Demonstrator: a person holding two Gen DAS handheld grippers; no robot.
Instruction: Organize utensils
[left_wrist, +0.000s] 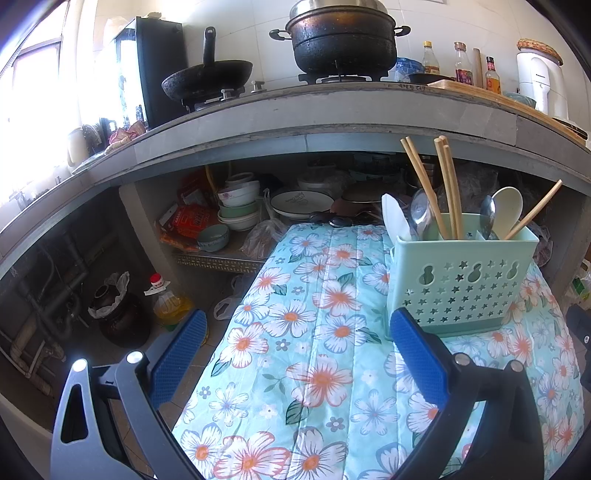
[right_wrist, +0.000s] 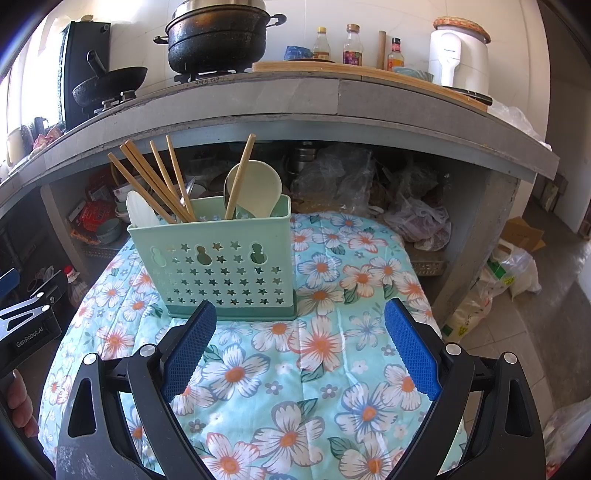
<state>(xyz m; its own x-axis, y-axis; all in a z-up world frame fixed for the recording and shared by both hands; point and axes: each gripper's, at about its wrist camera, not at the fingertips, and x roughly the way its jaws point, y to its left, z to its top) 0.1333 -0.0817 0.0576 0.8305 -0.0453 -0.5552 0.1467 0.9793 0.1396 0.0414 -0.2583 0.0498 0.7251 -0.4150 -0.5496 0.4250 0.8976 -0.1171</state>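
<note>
A mint-green utensil holder (left_wrist: 461, 280) with star holes stands upright on a floral tablecloth (left_wrist: 314, 350). It also shows in the right wrist view (right_wrist: 221, 266). It holds several wooden chopsticks (left_wrist: 448, 188), metal spoons (left_wrist: 423, 216) and white plastic spoons (left_wrist: 508, 210). In the right wrist view the chopsticks (right_wrist: 159, 181) and a white spoon (right_wrist: 255, 192) stick up from it. My left gripper (left_wrist: 297, 325) is open and empty, left of the holder. My right gripper (right_wrist: 301, 321) is open and empty, just in front of the holder.
A grey stone counter (left_wrist: 295, 110) runs behind the table, with a wok (left_wrist: 207, 79), a black pot (left_wrist: 341, 40) and bottles (left_wrist: 463, 66). Bowls and plates (left_wrist: 240, 210) sit on the shelf below. An oil jug (left_wrist: 170, 299) stands on the floor. Bags (right_wrist: 495, 288) lie right.
</note>
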